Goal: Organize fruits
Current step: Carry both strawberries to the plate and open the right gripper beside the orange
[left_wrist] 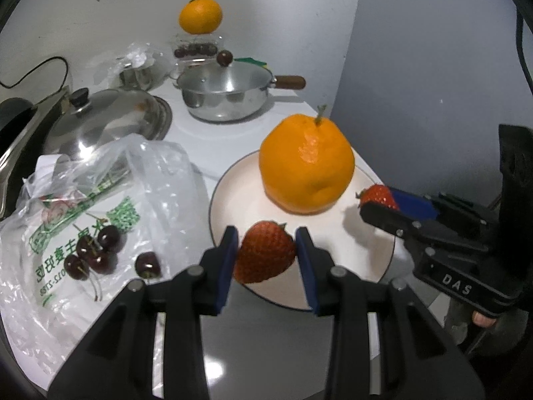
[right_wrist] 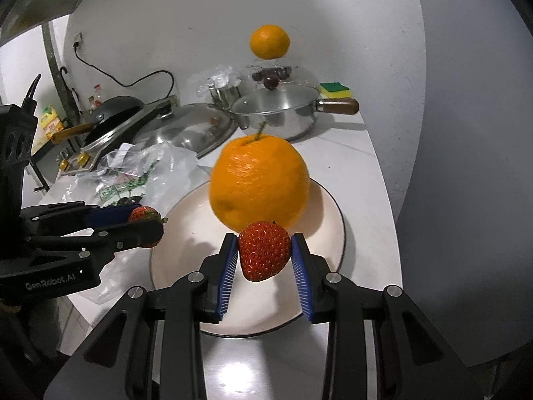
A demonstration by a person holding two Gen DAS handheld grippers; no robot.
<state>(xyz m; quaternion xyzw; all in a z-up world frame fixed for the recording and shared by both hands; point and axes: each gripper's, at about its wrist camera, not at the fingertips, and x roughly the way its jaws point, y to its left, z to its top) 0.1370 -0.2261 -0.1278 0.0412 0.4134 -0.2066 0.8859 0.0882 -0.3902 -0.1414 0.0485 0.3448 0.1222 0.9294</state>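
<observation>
A large orange point(left_wrist: 306, 166) sits on a white plate point(left_wrist: 233, 200) with a dark rim; both also show in the right wrist view, the orange point(right_wrist: 260, 180) and the plate point(right_wrist: 173, 260). My left gripper point(left_wrist: 266, 250) is shut on a strawberry point(left_wrist: 263, 253) above the plate's near edge. My right gripper point(right_wrist: 265, 253) is shut on another strawberry point(right_wrist: 263, 253) above the plate, next to the orange. The right gripper shows in the left wrist view point(left_wrist: 383, 206), the left gripper in the right wrist view point(right_wrist: 146, 223).
A plastic bag point(left_wrist: 100, 220) with several cherries point(left_wrist: 96, 253) lies left of the plate. Behind stand a steel pot point(left_wrist: 230, 93) with a wooden handle, a steel lid point(left_wrist: 106, 120), a second orange point(left_wrist: 200, 16) on a clear cherry box, and a sponge point(right_wrist: 334, 90). The counter's edge runs right of the plate.
</observation>
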